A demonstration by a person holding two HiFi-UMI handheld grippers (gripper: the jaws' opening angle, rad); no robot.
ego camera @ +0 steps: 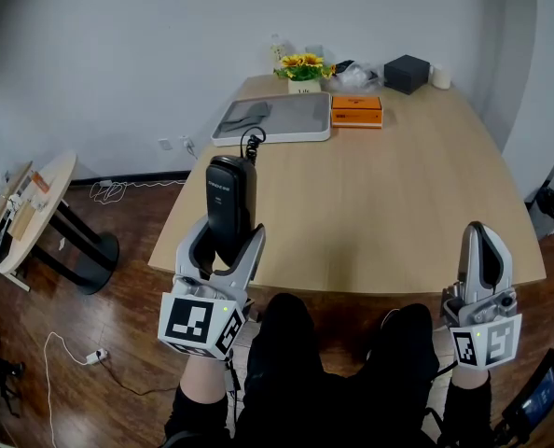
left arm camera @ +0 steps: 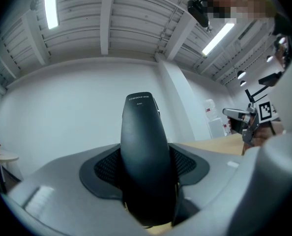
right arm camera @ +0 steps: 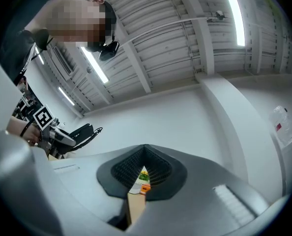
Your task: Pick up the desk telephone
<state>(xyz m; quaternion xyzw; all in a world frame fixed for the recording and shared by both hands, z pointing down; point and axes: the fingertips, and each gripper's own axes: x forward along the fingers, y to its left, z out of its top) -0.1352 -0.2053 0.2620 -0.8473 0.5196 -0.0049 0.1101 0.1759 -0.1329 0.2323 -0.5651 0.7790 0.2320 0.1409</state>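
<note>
Progress: telephone handset (ego camera: pixel 230 199) is up off the surface (ego camera: pixel 380 203), so the pick-up looks essentially done and only a steady hold is left.
Left gripper (ego camera: pixel 228 241): clamped on the handset's lower part, which stands upright over the surface's near edge.
Cord (ego camera: pixel 251 141): rises from the handset's top end.
Right gripper (ego camera: pixel 483 241): jaws nearly together, empty, well apart from the handset.

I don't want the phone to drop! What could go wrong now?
1. The left gripper holds the handset upright by its lower part only. Most of it sticks up above the fingers, so it might tip or slip out.
2. The cord curls off its top end and could snag or tug if the handset is moved far.
</note>
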